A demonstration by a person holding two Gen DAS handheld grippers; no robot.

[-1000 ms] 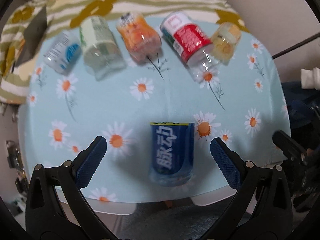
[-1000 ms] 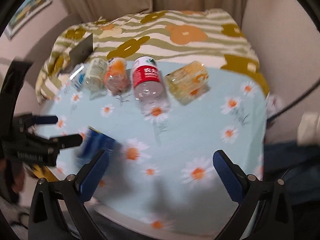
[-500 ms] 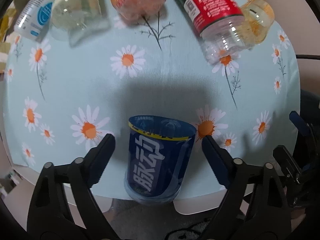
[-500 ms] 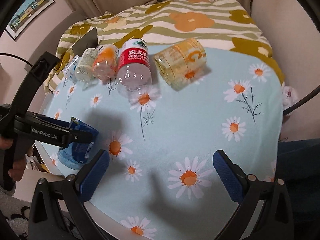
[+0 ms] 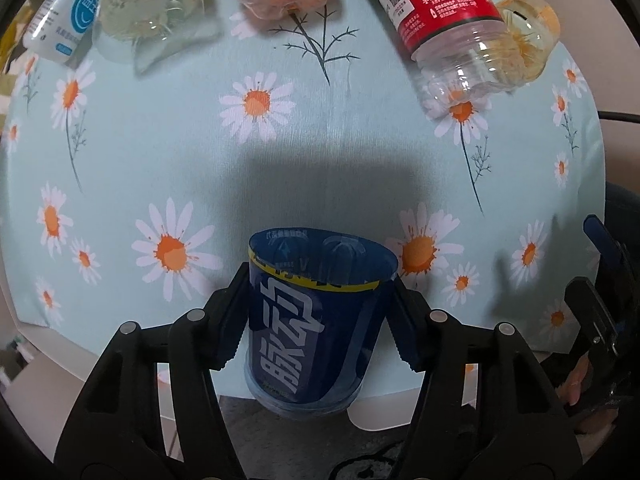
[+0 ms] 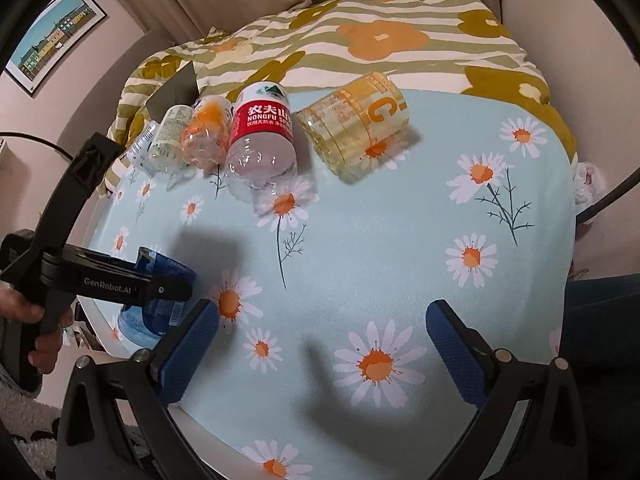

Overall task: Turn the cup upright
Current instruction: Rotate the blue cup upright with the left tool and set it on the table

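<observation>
The cup is a cut-off blue bottle with white lettering and a yellow band, lying at the table's near edge with its open end pointing away from me. My left gripper is shut on the cup, one pad pressed on each side. The right wrist view shows the cup at the table's left edge with the left gripper clamped on it. My right gripper is open and empty, low over the near middle of the table.
Several cut bottle cups lie on their sides along the far edge of the daisy tablecloth: a red-labelled one, a yellow one, an orange one and paler ones at the left. A striped flowered blanket lies behind.
My left gripper moved forward and closed its fingers on the blue cup. The right gripper lowered and steadied over the table, still open.
</observation>
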